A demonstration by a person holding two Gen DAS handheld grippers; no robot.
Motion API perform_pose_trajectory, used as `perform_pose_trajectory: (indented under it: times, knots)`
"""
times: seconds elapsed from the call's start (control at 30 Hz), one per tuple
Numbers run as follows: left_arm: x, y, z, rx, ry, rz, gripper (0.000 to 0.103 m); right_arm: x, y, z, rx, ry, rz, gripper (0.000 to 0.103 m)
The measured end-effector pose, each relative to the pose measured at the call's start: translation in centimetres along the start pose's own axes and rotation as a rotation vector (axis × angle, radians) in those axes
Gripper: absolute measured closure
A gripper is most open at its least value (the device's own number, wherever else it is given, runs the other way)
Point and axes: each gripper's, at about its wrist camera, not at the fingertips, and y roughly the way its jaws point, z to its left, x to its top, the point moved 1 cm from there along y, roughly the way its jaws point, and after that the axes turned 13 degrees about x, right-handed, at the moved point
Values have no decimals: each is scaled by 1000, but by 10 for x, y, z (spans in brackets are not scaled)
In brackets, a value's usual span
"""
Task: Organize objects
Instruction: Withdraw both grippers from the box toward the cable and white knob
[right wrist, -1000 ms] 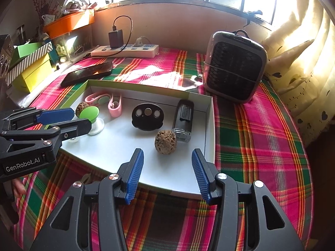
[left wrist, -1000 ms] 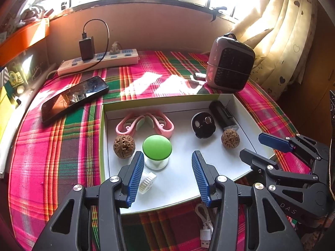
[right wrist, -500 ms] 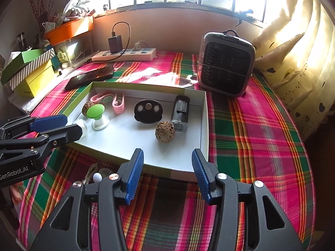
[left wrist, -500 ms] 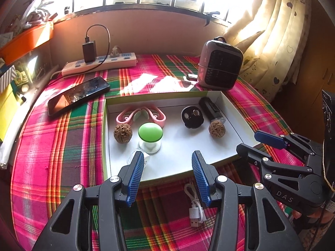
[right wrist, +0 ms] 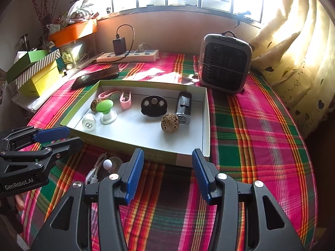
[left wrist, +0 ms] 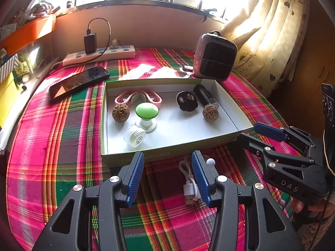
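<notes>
A plaid-covered table (left wrist: 62, 138) holds a shallow box (left wrist: 178, 148) of small items. Just near of it lies a white cable (left wrist: 189, 179), apparently next to go in. Both the left gripper (left wrist: 167, 175) and right gripper (right wrist: 167, 173) hover empty, jaws apart. Approach low, avoiding the box's near wall. A phone (left wrist: 78, 81) lies far left.

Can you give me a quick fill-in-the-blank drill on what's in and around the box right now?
1. The mushroom-shaped item in the white box has a ____ cap.
2. The number of walnuts, one at the left and one at the right, lying in the box is ____.
3. The white USB cable lies on the plaid cloth, ____ the box.
4. Nothing sits between the fingers of the left gripper; it is ____.

Missing words: green; two; outside; open
</notes>
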Motion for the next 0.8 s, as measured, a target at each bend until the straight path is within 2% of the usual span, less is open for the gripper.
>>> perform_pose_trajectory:
  times: [0.27,0.57,0.8]
  knots:
    - [-13,3,-6,-28,7,33,57,-7,-3,-1,2,12,2,54]
    - [-25,10,-22,-27,52,70,57,-11,-4,-2,2,20,4,54]
    - [-30,18,-31,7,88,86,57,-13,-4,-3,2,25,5,54]
